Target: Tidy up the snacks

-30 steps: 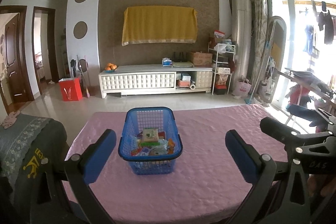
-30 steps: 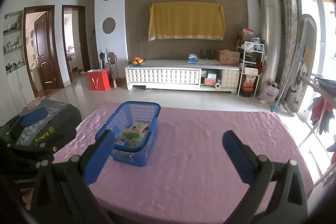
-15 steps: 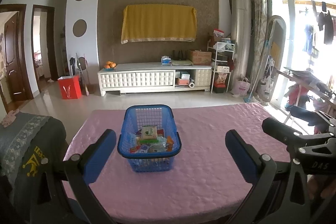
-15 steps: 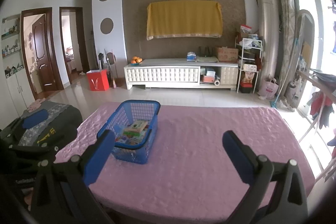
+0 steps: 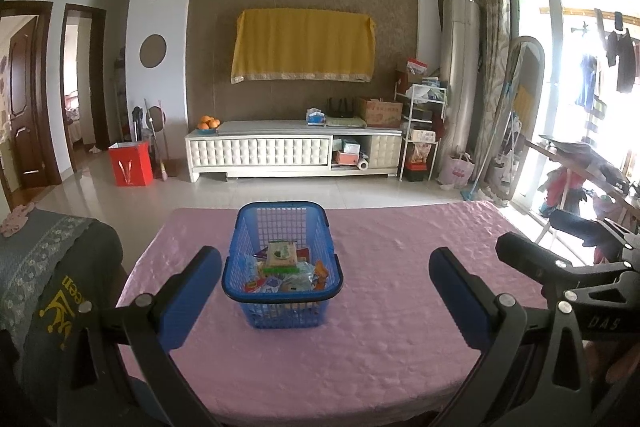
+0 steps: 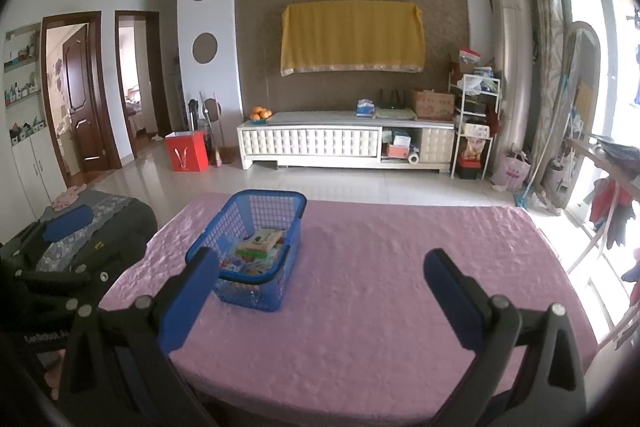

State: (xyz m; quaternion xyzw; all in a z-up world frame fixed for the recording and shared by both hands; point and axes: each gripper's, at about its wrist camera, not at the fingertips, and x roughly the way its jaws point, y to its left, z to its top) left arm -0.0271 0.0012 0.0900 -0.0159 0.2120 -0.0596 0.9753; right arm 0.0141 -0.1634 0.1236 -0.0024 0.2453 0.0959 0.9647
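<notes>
Left wrist view: left hand-held gripper held above the near edge of the counter, blue pads spread wide apart, nothing between them. Straight ahead, framed by the two fingers, a blue plastic basket standing upright on the pink quilted cover, nearer the left side of the counter. Inside the basket, a heap of snack packets, with a flat green-and-beige packet lying on top. No contact between either finger and the basket. At the right edge, part of the right hand-held gripper, black frame only, its opening not readable from here. To the left of the counter, a dark chair back draped with a grey lace cloth. Far behind, a white TV cabinet under a yellow cloth hung on the brown wall, and a red paper bag on the floor.

Right wrist view: right hand-held gripper likewise over the near edge of the counter, fingers wide apart and empty. Blue plastic basket ahead and to the left, partly hidden behind the left finger pad, snack packets visible inside. Rest of the pink surface bare. At the far left, the left hand-held gripper, one blue pad showing above the chair.
</notes>
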